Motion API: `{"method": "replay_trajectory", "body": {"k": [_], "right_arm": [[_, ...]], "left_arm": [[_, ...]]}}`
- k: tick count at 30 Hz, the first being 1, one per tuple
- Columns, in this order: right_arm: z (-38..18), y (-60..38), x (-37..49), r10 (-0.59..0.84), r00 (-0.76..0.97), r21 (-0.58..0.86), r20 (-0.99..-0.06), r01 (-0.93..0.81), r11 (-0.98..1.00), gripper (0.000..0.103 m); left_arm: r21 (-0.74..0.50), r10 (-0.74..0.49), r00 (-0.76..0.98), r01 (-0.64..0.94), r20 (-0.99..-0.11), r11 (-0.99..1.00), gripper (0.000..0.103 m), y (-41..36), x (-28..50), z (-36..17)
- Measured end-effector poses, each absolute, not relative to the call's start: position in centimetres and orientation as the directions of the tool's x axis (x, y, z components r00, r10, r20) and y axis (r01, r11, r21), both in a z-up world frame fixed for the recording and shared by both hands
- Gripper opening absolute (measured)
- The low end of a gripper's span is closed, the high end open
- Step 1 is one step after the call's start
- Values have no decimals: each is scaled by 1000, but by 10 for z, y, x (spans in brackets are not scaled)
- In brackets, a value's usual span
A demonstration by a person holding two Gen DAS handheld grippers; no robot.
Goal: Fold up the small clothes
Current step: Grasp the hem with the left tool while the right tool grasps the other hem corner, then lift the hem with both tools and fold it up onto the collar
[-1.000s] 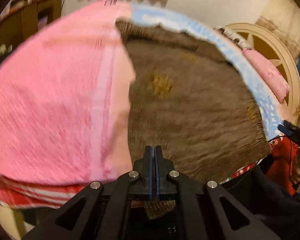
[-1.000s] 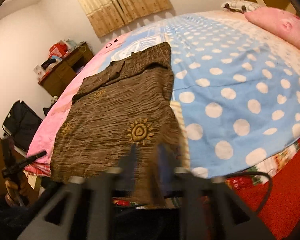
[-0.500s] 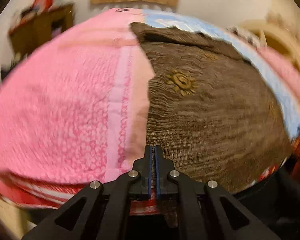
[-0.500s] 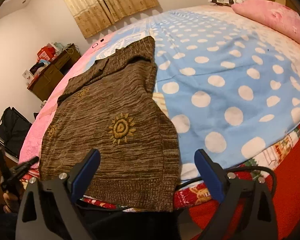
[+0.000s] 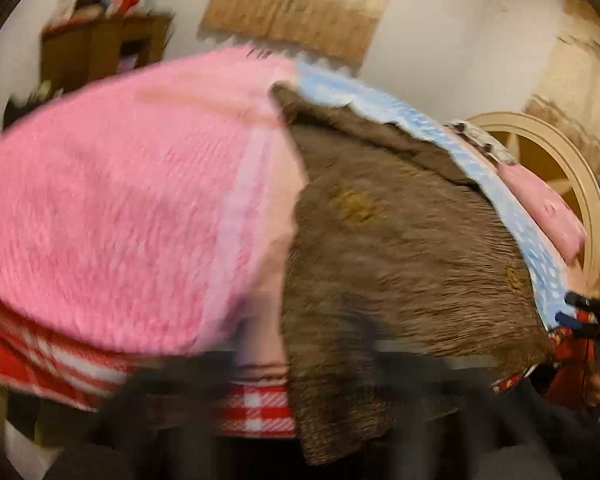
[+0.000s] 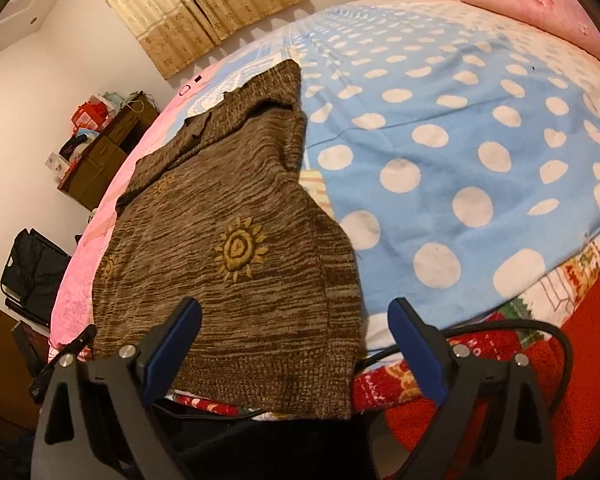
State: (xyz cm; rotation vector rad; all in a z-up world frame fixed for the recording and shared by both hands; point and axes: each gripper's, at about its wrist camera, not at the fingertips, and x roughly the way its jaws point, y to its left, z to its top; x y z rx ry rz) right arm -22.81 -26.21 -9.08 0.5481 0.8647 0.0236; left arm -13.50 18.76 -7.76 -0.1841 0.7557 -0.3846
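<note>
The brown sweater (image 6: 236, 248) lies lengthwise away from the bed's near edge; right gripper (image 6: 296, 344) gapes empty over its hem (nearer), left gripper (image 5: 312, 360) just opened.

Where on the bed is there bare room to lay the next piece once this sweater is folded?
Free: polka-dot sheet between the sweater and pillow; also the pink blanket on the sweater's other side. Crowded: the sweater's near hem.

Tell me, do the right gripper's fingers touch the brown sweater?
Apart. In the right wrist view the right gripper stands open, its fingers raised over the brown sweater, pressing nothing.
</note>
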Motion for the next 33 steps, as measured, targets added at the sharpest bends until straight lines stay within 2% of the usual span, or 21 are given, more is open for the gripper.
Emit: {"method": "replay_trajectory", "body": {"k": [3,8,12,13,14,17,18,20,22,23,27,31,32,33], "right_arm": [[-90,-265,-228,235,661,470,-713,201,859,96],[-93,-264,-227,219,651,444,-727,204,872,94],[-92,-265,-228,208,647,431,-734,206,879,93],[-92,-265,-227,205,642,426,-739,209,880,93],[-93,-266,-227,203,637,421,-743,210,882,93],[-97,-263,-226,184,620,391,-762,214,895,93],[-98,-263,-225,179,617,381,-767,213,900,93],[-98,-262,-226,173,614,370,-770,208,905,92],[-97,-266,-227,180,613,382,-769,214,899,88],[-97,-269,-228,184,614,391,-768,220,894,87],[-98,-268,-229,195,598,380,-777,200,903,86],[-109,-242,-222,148,541,265,-828,144,953,85],[-112,-235,-220,148,525,247,-838,123,961,83],[-119,-226,-218,162,493,233,-855,86,969,68]], "left_arm": [[-247,-401,684,317,-609,916,102,179,-142,-62],[-347,-436,556,265,-707,900,102,165,-131,-89],[-369,-464,534,281,-707,886,101,164,-146,-87],[-377,-477,519,293,-709,879,96,161,-149,-87],[-380,-486,506,304,-713,874,81,158,-153,-88],[-342,-453,498,302,-739,890,61,150,-154,-90],[-370,-465,497,283,-733,885,57,154,-152,-91],[-430,-480,496,220,-723,876,30,169,-147,-92],[-499,-514,480,170,-711,849,20,182,-142,-98],[-520,-525,476,156,-705,840,16,186,-140,-98],[-512,-521,483,163,-704,843,11,184,-143,-97],[-512,-535,468,189,-703,838,7,177,-142,-94],[-512,-541,463,199,-702,835,6,174,-142,-94],[-514,-546,460,206,-700,833,6,171,-141,-94]]}}
